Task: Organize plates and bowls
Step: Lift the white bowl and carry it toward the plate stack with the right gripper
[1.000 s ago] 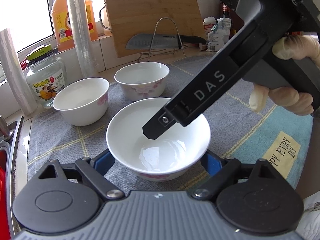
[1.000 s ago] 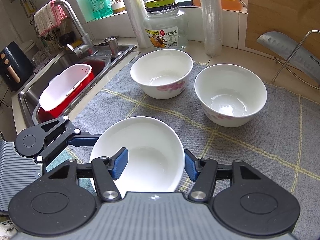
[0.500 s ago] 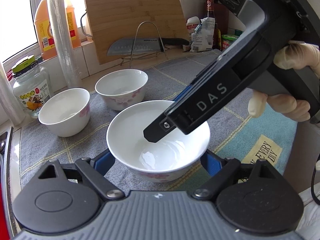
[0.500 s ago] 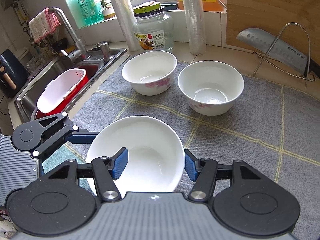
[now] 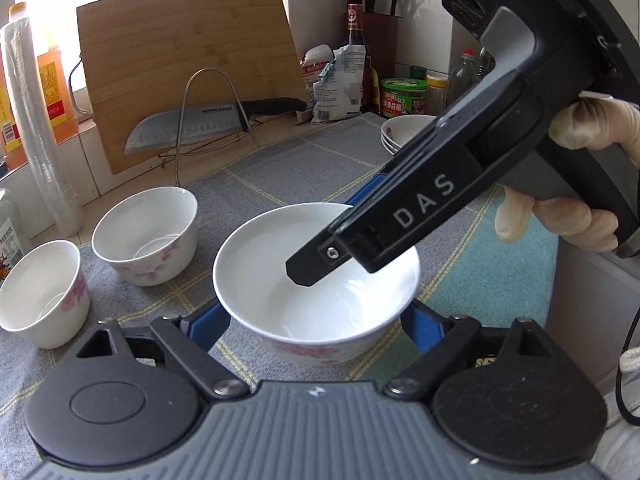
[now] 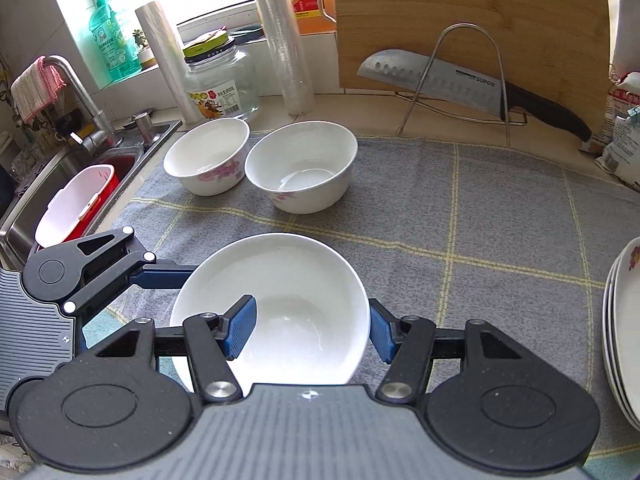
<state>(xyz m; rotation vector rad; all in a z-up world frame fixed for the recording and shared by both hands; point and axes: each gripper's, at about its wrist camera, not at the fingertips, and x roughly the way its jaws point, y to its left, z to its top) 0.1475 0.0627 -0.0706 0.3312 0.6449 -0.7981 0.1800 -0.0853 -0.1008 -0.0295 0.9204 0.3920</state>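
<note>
Fingers [image 6: 239,330] of right gripper [image 6: 308,330] pinched on white bowl's [image 6: 288,280] right wall; left gripper [image 5: 316,326] clamped around same bowl, raised above grey-matted tabletop [image 6: 480,216], two bowls [image 6: 256,160] far left.

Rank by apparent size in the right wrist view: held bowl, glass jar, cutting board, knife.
1. cutting board
2. held bowl, though nearness to the camera inflates it
3. knife
4. glass jar

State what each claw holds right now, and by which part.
Both hold the same white bowl. The right claw pinches its rim wall, one pad inside and one outside. The left claw grips the outer sides, low down.
</note>
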